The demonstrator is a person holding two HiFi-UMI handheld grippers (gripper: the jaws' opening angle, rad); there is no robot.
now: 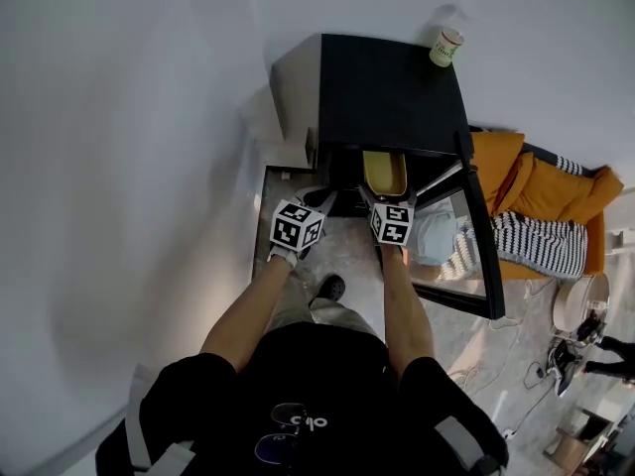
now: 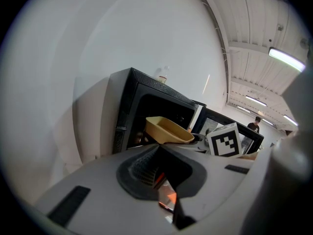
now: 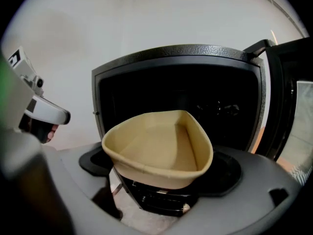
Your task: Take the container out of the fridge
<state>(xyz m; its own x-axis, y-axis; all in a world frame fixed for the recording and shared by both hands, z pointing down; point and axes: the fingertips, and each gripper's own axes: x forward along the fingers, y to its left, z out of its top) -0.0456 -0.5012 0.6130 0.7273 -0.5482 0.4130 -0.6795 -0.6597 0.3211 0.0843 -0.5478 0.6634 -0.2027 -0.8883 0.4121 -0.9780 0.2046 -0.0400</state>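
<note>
Tan, empty container (image 3: 159,146) clamped across its width in the right tongs (image 3: 161,173), these spread wide. Held in the air at the dark mouth of the fridge (image 3: 176,67), seemingly mostly out, near the open door (image 3: 288,106). Left tongs (image 2: 159,150) closed together on nothing, just beside. Probably the pulling-out step, almost finished. Next: draw back level, keep firm pressure, avoid the door.

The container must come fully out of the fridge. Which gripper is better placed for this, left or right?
Right. The right gripper holds the container by its near end at the open fridge; the left gripper is shut on nothing, off to the side.
</note>
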